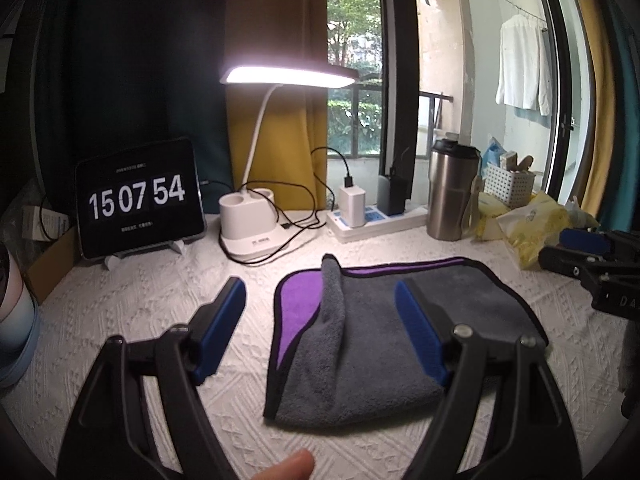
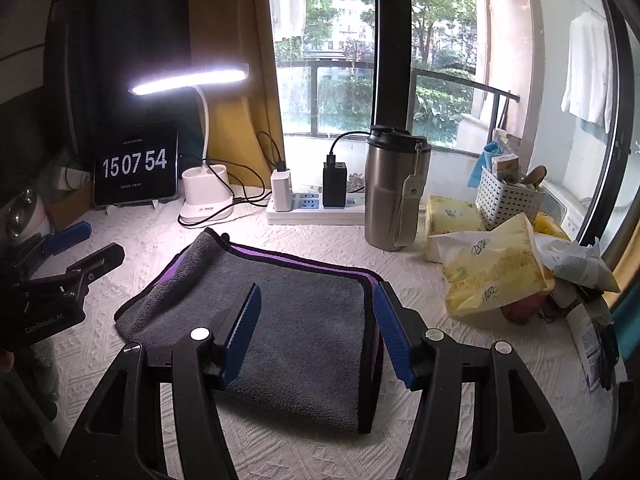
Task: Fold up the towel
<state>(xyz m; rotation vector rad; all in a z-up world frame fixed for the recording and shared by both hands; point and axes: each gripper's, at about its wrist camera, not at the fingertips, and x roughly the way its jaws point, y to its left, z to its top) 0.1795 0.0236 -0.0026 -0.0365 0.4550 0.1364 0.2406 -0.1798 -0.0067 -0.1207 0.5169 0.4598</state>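
Note:
A grey towel [image 1: 372,344] with a purple underside and black trim lies folded on the white table cover; its left flap is rumpled, showing purple. It also shows in the right wrist view [image 2: 296,320]. My left gripper [image 1: 320,300] is open and empty, above the towel's left part. My right gripper [image 2: 316,304] is open and empty, above the towel's right part, its right finger over the towel's right edge. The right gripper also shows at the right edge of the left wrist view [image 1: 576,250], and the left gripper at the left edge of the right wrist view [image 2: 98,244].
At the back stand a tablet clock [image 1: 138,200], a lit desk lamp [image 1: 252,228], a power strip [image 1: 376,220] with chargers and a steel tumbler [image 1: 452,192]. Yellow tissue packs [image 2: 492,268] and a white basket [image 2: 508,196] crowd the right side.

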